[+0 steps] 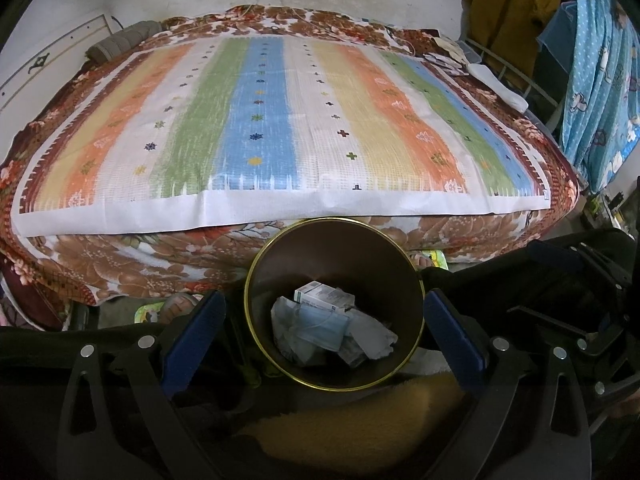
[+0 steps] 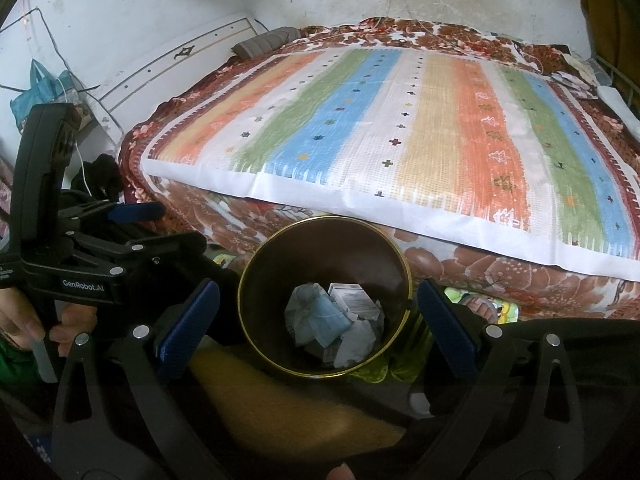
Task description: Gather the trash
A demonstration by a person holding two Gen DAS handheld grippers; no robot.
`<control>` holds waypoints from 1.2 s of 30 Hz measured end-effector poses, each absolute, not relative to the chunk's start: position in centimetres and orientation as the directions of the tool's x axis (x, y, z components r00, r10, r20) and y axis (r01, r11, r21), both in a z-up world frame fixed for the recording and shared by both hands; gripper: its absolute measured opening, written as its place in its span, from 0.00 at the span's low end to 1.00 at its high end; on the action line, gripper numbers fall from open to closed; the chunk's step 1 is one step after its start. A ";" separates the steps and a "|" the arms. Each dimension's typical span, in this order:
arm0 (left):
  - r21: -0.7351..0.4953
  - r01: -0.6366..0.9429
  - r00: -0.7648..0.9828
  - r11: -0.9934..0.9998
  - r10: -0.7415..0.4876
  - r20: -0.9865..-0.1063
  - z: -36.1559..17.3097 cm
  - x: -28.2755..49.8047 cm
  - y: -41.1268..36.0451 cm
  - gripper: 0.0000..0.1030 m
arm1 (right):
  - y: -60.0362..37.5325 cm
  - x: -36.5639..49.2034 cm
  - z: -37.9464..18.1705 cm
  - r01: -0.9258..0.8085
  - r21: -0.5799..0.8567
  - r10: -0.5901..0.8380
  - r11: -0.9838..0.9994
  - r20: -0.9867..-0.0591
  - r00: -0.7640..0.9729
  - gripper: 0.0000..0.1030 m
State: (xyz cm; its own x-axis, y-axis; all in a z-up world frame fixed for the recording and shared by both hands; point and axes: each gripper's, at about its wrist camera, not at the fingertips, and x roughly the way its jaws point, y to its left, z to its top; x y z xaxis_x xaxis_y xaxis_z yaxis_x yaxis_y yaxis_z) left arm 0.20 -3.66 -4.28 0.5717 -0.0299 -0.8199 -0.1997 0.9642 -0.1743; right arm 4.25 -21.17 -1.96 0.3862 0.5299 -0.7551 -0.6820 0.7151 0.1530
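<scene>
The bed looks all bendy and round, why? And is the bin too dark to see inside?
Left wrist view: the fisheye lens bows the bed into a dome. Right wrist view: same curve, stripes slightly smeared. Both views: the bin is dim, yet the blue mask and papers show.

The print on the small carton (image 1: 316, 294) in the bin (image 1: 256, 280) is too small to be read. The bin's outer wall and base are hidden by its rim. The hand (image 2: 24, 320) is cut off by the left edge. The clutter (image 1: 448, 56) on the bed's far right corner cannot be identified.
</scene>
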 end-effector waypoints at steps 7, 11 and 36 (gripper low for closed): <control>-0.176 -0.199 0.571 0.964 -0.032 -0.820 -4.3 0.2 -3.7 0.94 | -21.1 4.3 -1.9 -0.683 0.154 0.531 0.714 -0.755 0.385 0.91; -0.174 -0.200 0.570 0.964 -0.030 -0.821 -4.3 0.2 -3.7 0.94 | -21.2 4.3 -1.9 -0.682 0.154 0.530 0.715 -0.755 0.385 0.92; -0.172 -0.212 0.565 0.962 -0.022 -0.825 -4.6 -0.1 -4.0 0.94 | -21.1 4.2 -2.0 -0.682 0.154 0.529 0.715 -0.757 0.384 0.91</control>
State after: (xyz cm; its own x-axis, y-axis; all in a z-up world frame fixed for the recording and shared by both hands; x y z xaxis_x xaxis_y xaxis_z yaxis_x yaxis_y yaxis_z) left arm -0.13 -4.01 -4.61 0.5648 -0.0224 -0.8249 -0.2124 0.9620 -0.1716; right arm 4.18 -21.06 -1.99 0.3836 0.5289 -0.7571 -0.6817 0.7152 0.1542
